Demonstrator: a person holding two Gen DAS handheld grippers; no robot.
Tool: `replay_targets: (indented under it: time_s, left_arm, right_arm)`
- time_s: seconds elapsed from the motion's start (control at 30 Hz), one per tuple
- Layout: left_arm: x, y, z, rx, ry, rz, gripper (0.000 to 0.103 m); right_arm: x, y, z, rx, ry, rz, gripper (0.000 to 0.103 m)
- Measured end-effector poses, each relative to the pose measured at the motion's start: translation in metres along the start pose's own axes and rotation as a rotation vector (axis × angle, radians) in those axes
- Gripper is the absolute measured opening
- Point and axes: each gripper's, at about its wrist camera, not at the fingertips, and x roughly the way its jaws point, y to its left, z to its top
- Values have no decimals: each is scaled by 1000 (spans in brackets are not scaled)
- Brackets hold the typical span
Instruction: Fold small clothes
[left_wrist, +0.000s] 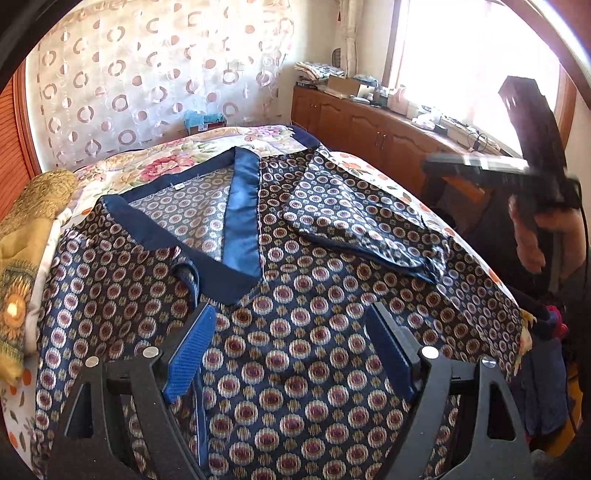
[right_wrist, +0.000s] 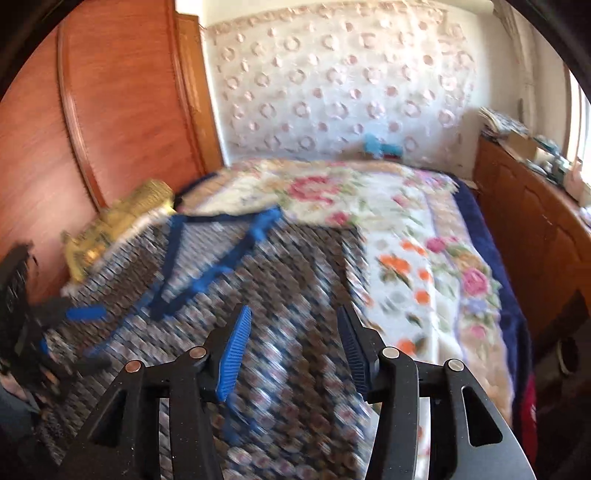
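A: What was nearest?
B: The left gripper (left_wrist: 291, 347), black with blue ribbed pads, fingers released above the dark blue patterned satin top (left_wrist: 295, 369).
A: The right gripper (right_wrist: 291, 350)?
B: Released too, empty. The top lay on the floral bedspread (right_wrist: 424, 229), sleeve folded at two o'clock.

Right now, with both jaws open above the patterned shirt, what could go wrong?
1. The shirt looks satiny, so a pinch by the left gripper may slip.
2. The folded sleeve lies loose on top; tugging the body could undo it.
3. The right wrist view is motion-blurred, so the right gripper may land off target.
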Motion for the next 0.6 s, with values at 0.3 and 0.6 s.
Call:
replay_targets:
  time_s: [0.3, 0.6]
  left_arm:
    - [47, -22, 29, 61, 50, 15, 84]
    - [92, -52, 62, 141, 88, 14, 84]
  right_arm:
    - [31, -27, -60, 39, 157, -84, 51]
    - [25, -20, -79, -14, 166, -41, 11]
